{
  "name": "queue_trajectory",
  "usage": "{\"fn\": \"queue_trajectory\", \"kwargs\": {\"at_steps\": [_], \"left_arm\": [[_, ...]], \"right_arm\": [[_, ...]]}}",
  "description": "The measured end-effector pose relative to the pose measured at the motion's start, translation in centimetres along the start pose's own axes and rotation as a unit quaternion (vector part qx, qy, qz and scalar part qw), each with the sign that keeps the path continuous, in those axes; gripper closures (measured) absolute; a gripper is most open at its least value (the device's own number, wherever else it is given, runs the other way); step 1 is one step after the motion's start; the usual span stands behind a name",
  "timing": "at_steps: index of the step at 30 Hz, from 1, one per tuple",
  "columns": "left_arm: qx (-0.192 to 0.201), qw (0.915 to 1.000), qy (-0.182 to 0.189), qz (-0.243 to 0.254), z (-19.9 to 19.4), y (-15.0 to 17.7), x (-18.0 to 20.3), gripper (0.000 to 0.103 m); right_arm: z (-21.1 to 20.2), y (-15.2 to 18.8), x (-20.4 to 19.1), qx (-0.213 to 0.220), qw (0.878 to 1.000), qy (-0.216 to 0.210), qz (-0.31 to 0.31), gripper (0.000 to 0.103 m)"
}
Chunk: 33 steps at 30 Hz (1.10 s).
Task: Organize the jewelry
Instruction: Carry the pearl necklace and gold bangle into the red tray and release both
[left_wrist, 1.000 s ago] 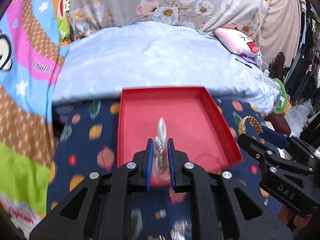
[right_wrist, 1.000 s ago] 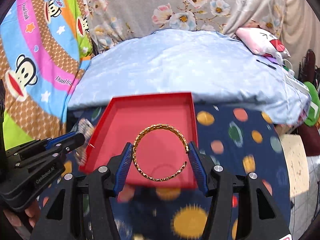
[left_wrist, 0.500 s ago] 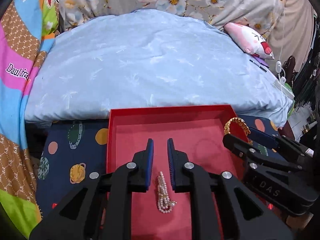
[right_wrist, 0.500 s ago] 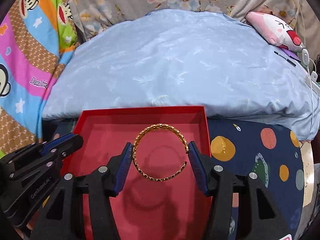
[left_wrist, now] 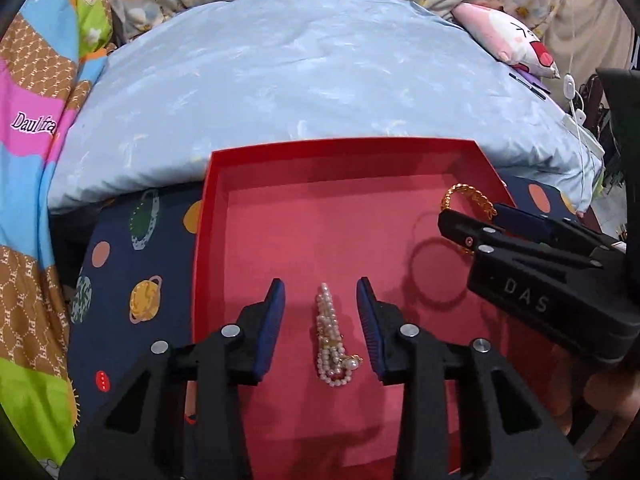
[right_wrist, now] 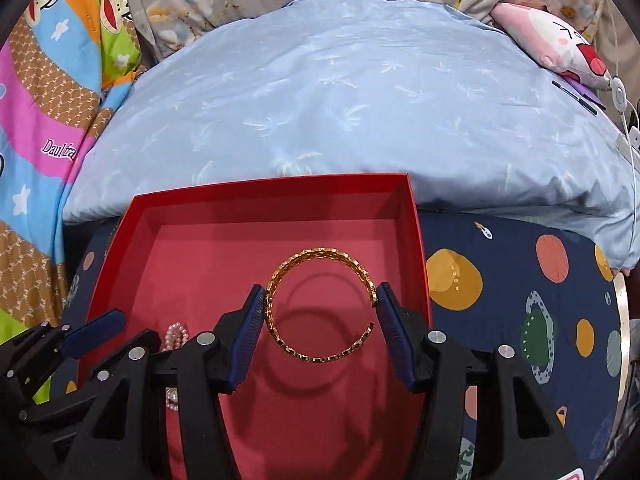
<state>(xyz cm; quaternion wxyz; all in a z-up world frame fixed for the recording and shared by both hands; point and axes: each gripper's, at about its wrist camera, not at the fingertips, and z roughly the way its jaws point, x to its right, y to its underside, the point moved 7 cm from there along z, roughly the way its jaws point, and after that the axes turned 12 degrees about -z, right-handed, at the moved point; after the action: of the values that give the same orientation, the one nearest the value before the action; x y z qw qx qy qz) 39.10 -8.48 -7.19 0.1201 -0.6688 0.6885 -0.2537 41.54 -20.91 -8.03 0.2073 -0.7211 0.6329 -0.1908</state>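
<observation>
A red tray (left_wrist: 340, 150) lies on a dark planet-print cloth; it also shows in the right wrist view (right_wrist: 272, 186). A pearl bracelet (left_wrist: 330, 340) lies on the tray floor between the fingers of my left gripper (left_wrist: 322, 294), which is open and empty. Part of the pearls (right_wrist: 174, 334) shows in the right wrist view. My right gripper (right_wrist: 320, 296) is shut on a gold open bangle (right_wrist: 320, 310) and holds it over the tray's right half. In the left wrist view the bangle (left_wrist: 468, 198) sticks out of the right gripper.
A light blue pillow (left_wrist: 300, 76) lies just behind the tray. A pink plush toy (left_wrist: 508, 40) sits at the back right. A colourful cartoon blanket (left_wrist: 36, 140) is on the left. The planet-print cloth (right_wrist: 520, 300) extends to the right of the tray.
My left gripper opened and let the pearl bracelet drop onto the tray floor, then widened further. My right gripper moved forward over the tray, still holding the gold bangle.
</observation>
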Motion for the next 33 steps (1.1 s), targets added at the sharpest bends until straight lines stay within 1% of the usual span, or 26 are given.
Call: {"fn": "queue_trajectory", "kwargs": {"at_steps": [7,11,14,19,24,29,33], "left_arm": [[0.010,0.9999,-0.002,-0.011,-0.4,-0.8,-0.8,0.068],[0.011,0.9998,-0.002,-0.018,-0.4,-1.1,-1.4,0.068],[0.014,0.9996,-0.001,-0.026,-0.6,-1.3,-1.7,0.068],[0.025,0.9994,-0.003,-0.025,-1.7,-1.3,-1.8,0.068],[0.032,0.9992,-0.001,-0.026,-3.0,-0.7,-1.6,0.068],[0.036,0.9990,0.001,-0.026,-4.8,0.2,-1.3,0.067],[0.037,0.9989,0.003,-0.028,-6.4,1.3,-1.4,0.067]], "right_arm": [[1.7,-0.8,0.3,-0.013,1.000,0.014,-0.006,0.045],[1.6,-0.9,0.5,-0.007,1.000,0.009,0.000,0.043],[1.0,-1.1,0.3,0.002,1.000,0.014,-0.005,0.041],[-1.2,-1.0,0.0,0.020,1.000,0.014,-0.008,0.040],[-3.7,-0.1,-0.3,0.031,0.999,0.017,-0.011,0.039],[-6.5,2.1,-0.8,0.036,0.999,0.017,-0.011,0.039],[-9.1,4.4,-1.1,0.045,0.999,0.020,-0.009,0.037]]}}
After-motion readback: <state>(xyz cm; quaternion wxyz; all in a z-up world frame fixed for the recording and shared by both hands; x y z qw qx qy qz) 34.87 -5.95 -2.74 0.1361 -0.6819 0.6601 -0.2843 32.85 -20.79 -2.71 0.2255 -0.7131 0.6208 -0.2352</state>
